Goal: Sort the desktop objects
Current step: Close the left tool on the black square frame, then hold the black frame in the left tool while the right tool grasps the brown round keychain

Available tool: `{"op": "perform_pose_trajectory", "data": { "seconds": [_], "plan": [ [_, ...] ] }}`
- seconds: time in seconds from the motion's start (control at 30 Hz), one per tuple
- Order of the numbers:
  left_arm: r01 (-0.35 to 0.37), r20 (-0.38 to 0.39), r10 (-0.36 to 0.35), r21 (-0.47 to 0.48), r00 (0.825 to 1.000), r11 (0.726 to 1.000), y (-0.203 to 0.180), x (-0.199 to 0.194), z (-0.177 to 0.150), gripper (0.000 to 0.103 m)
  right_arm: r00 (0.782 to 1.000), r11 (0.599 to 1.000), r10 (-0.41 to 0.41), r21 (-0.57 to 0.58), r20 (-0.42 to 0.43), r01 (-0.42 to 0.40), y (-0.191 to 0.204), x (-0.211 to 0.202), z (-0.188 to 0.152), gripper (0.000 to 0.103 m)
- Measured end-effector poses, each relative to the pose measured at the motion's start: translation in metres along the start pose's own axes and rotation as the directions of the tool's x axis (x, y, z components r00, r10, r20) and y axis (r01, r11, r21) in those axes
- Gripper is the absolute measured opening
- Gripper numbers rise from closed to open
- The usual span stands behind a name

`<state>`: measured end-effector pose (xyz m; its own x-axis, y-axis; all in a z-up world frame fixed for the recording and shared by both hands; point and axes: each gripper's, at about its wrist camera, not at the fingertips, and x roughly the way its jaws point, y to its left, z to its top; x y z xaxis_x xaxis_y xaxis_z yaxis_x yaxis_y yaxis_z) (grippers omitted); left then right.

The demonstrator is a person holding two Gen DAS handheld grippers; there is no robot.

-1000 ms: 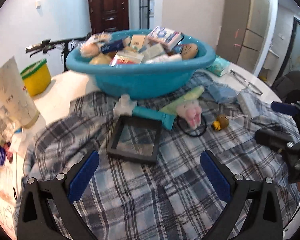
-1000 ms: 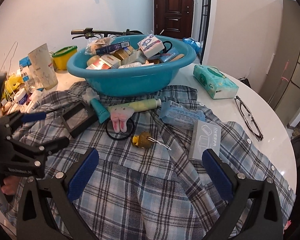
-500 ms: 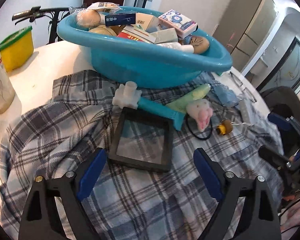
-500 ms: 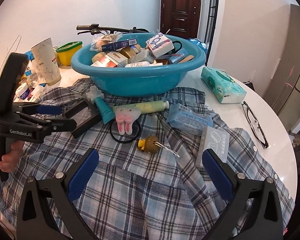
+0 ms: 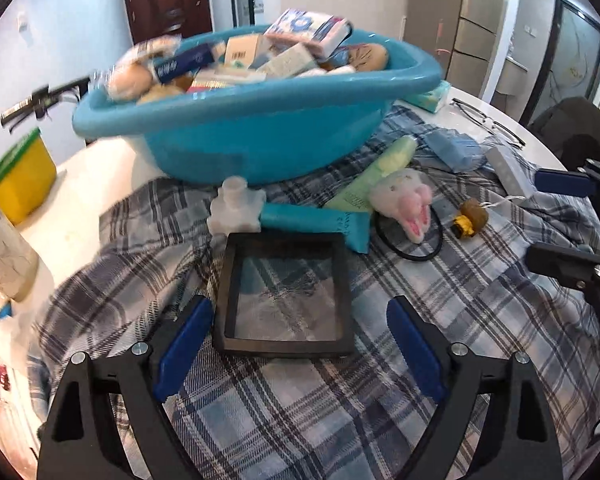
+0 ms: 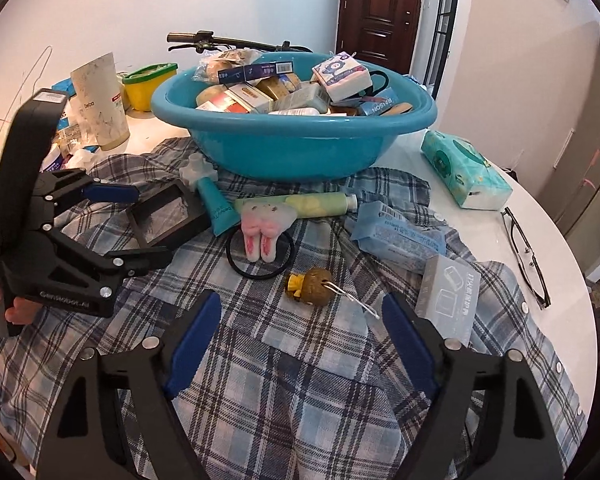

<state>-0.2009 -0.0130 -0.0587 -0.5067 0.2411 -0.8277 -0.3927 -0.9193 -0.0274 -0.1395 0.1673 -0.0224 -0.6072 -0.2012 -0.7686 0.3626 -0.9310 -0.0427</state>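
Frame (image 5: 286, 300) is lying flat on the plaid shirt (image 5: 300, 400), sitting between the left claw's (image 5: 296, 344) wide pads, not touched. Basin (image 6: 292, 136) is sitting behind, piled with boxes. Right claw (image 6: 300, 340) is closing over bare shirt, with the brown trinket (image 6: 312, 286) lying just ahead.

Right gripper (image 6: 300, 344) jaws closing above plaid shirt (image 6: 284, 380).

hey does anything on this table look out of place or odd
Yes. A rumpled plaid shirt is spread over the table like a cloth, with small items lying on it. The blue basin sits partly on it and is heaped above its rim with boxes.
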Motion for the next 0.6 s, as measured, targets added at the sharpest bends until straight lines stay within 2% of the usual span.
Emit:
{"op": "perform_pose_trajectory", "data": {
  "seconds": [0.1,0.2,0.3,0.53,0.6],
  "plan": [
    [0.013,-0.025,-0.014,-0.032,1.0,0.999,0.009,0.008,0.0,0.091,1.0,1.0,0.001,-0.003,0.004,-0.001,0.0,-0.001,0.0,0.082],
    [0.017,-0.012,-0.018,-0.049,1.0,0.999,0.012,0.006,-0.002,0.089,1.0,1.0,-0.001,0.0,0.004,0.001,-0.002,-0.001,0.0,0.08],
    [0.017,-0.002,-0.017,-0.043,1.0,0.999,0.012,0.0,-0.001,0.073,1.0,1.0,-0.003,0.014,0.0,0.003,-0.007,0.0,-0.001,0.077],
    [0.029,-0.03,-0.03,-0.028,0.999,0.999,0.002,-0.01,-0.01,0.072,1.0,0.999,0.008,0.043,-0.009,-0.008,-0.014,0.0,-0.004,0.068],
    [0.06,-0.041,-0.061,-0.039,0.997,0.997,0.0,-0.014,-0.014,0.072,1.0,0.999,0.005,0.041,-0.006,-0.004,-0.015,-0.002,-0.005,0.068]
  ]
}}
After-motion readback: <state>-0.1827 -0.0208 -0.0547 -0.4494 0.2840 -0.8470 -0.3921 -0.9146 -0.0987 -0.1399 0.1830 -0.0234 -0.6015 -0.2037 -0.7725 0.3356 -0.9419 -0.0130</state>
